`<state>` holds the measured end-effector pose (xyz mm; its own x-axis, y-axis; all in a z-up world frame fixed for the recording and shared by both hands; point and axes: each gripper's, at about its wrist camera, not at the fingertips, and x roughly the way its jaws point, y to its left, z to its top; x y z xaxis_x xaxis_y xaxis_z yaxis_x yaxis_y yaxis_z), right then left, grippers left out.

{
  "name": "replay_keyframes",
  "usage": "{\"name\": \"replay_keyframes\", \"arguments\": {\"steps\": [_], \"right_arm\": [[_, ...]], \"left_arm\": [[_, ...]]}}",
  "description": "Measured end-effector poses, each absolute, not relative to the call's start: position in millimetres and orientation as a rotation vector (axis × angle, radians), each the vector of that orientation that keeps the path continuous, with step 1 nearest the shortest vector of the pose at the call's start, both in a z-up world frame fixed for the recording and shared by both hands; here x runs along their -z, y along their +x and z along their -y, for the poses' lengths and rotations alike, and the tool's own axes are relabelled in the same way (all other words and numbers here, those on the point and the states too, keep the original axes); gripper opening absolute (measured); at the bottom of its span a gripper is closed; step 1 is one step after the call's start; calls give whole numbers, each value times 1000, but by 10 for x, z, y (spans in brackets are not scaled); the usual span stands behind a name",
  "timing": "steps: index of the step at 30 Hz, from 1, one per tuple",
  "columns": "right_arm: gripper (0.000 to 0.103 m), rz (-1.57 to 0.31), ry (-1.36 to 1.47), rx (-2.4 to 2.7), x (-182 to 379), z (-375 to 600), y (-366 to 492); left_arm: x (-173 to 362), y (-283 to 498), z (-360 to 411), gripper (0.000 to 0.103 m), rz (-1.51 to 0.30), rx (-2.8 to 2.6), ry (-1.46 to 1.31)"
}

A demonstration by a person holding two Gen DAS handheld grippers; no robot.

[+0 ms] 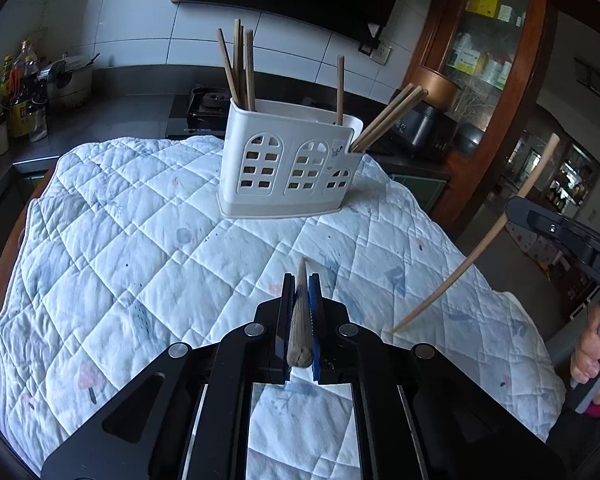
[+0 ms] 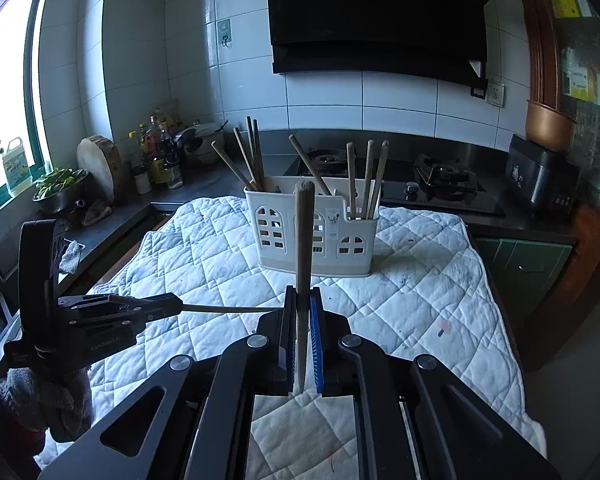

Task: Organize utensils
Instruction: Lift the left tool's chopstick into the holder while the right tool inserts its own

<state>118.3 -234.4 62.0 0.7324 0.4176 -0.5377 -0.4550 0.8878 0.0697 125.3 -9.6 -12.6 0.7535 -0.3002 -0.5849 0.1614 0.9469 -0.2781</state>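
A white utensil holder (image 1: 288, 168) with arched window cut-outs stands on the quilted cloth (image 1: 140, 248) and holds several wooden chopsticks (image 1: 240, 68). It also shows in the right wrist view (image 2: 312, 232). My left gripper (image 1: 302, 280) is shut on a wooden chopstick (image 1: 300, 320) that points forward along its fingers. My right gripper (image 2: 302, 292) is shut on another wooden chopstick (image 2: 303, 248), held upright. In the left wrist view the right gripper (image 1: 518, 210) is at the right with its chopstick (image 1: 472, 260) slanting down to the cloth. The left gripper (image 2: 178, 304) shows at the left of the right wrist view.
A gas hob (image 2: 428, 184) lies behind the cloth. Bottles (image 2: 156, 152), a pot (image 2: 204, 140), a wooden board (image 2: 98, 168) and a bowl of greens (image 2: 60, 188) stand on the counter at the left. A black appliance (image 2: 540, 180) and a wooden cabinet (image 1: 492, 60) are at the right.
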Motion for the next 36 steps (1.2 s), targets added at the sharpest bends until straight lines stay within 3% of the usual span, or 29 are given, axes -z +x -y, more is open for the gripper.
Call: {"name": "replay_keyframes", "arguments": {"steps": [21,29,36], "right_arm": [[7,-397,-117,-447,-2184,2199,2294],[7,-376,-104,-404,-2167,2158,2793],[7,-415,-86,-399,-1879,2108,3141]], "left_arm": [[-1108,2016,21,5,-550,275,-88],[-1668,2366,56,5,-444,226,-49],[-1753,2643,30,5,-410,175,-67]]}}
